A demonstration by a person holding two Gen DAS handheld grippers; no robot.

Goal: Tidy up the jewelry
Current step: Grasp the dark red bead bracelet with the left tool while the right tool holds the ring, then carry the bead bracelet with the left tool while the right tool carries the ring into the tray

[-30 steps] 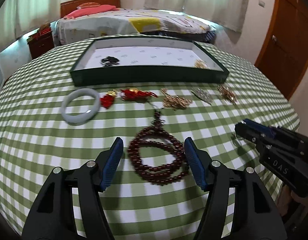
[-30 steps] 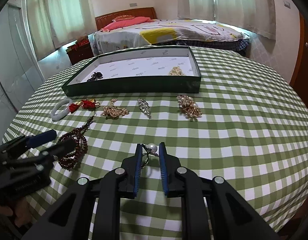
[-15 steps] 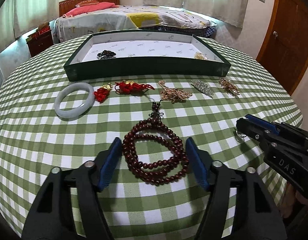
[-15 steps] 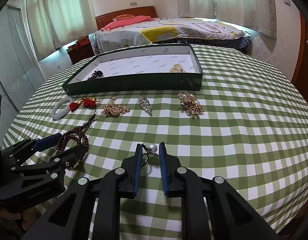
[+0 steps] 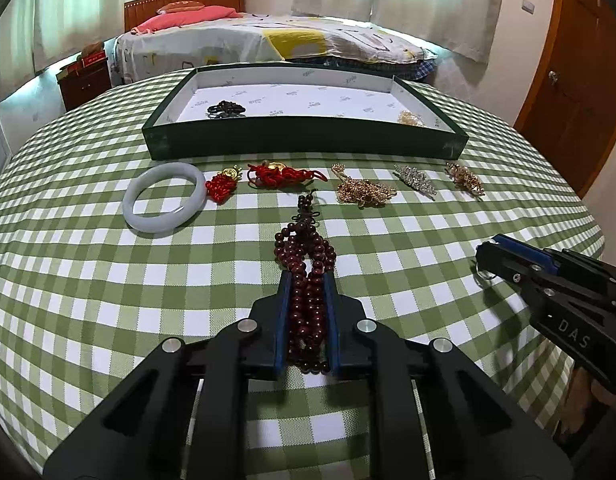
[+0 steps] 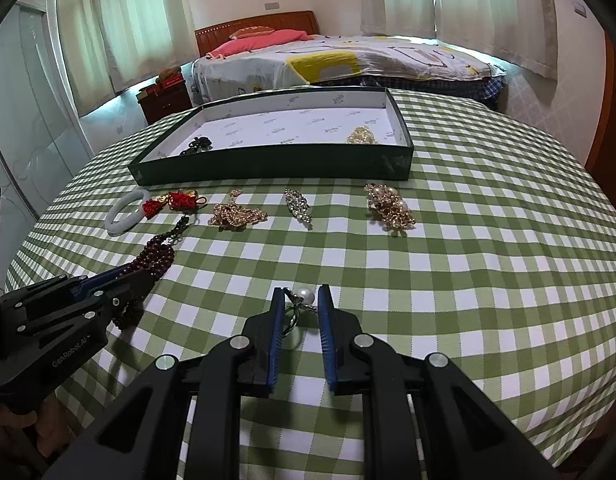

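My left gripper (image 5: 307, 280) is shut on a dark red bead necklace (image 5: 306, 258), bunched between the blue pads on the checked tablecloth. It also shows in the right wrist view (image 6: 154, 258). My right gripper (image 6: 301, 294) straddles a pearl ring (image 6: 304, 295) on the cloth, jaws narrowly apart, with no grip on it. A green tray (image 5: 304, 142) with a white lining stands at the back and holds a black piece (image 5: 225, 109) and a gold piece (image 5: 410, 117).
In a row before the tray lie a pale jade bangle (image 5: 164, 197), red knotted charms (image 5: 284, 174), a gold chain (image 5: 364, 192), a silver brooch (image 5: 415, 178) and a gold brooch (image 5: 466, 179). The table edge curves away on both sides. A bed stands behind.
My left gripper closed from wide open onto the bead necklace, squeezing its loops together. My right gripper stayed around the pearl ring.
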